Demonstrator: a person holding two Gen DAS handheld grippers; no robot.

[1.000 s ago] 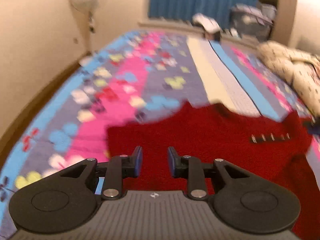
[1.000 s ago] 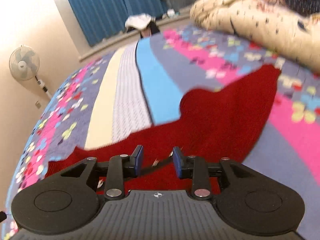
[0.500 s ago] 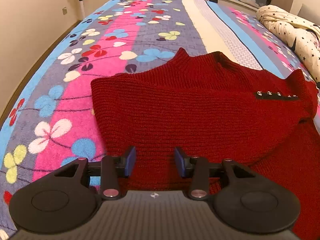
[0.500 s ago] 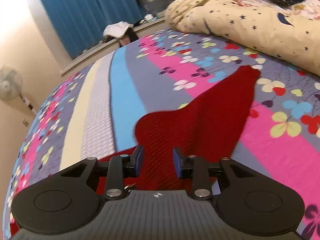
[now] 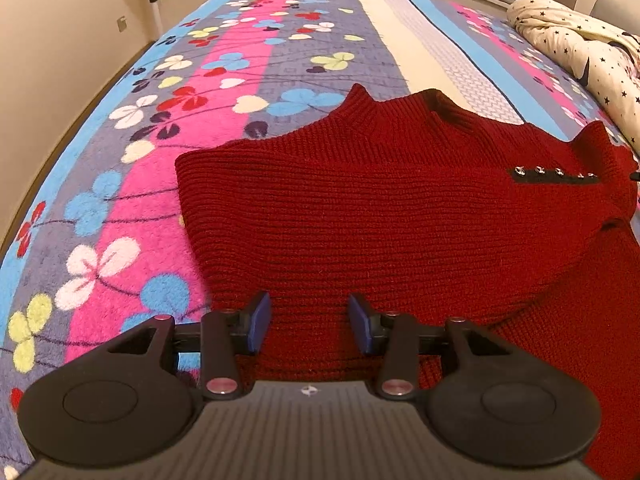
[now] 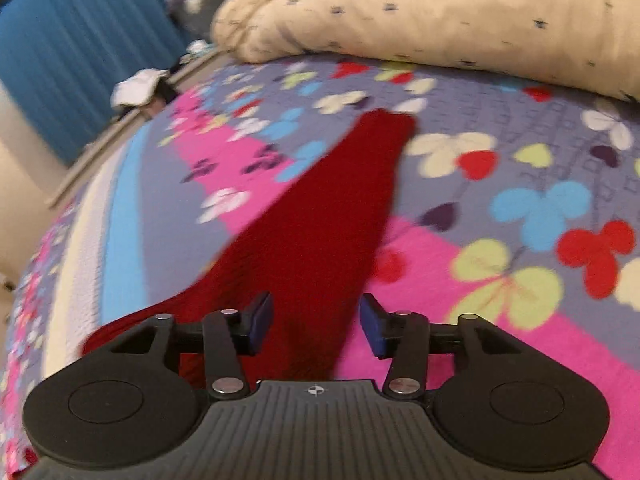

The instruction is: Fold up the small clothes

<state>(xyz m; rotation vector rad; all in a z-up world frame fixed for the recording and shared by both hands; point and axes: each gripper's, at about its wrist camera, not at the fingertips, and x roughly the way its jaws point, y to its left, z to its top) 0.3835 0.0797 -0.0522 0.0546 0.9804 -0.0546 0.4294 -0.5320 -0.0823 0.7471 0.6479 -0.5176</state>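
Right wrist view is blurred; one red sweater [image 6: 320,216] is cut off below. Both right gripper [image 6: 316,322] and left gripper [image 5: 310,322] have jaws just opened, holding nothing.

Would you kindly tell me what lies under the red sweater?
The red sweater lies on a flowered blanket, visible all around it. Whatever is directly beneath the knit is covered.

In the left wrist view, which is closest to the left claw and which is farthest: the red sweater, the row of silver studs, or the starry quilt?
From the left claw:
1. Red sweater, right under it.
2. Silver studs, on the sweater's right.
3. Starry quilt, far right.
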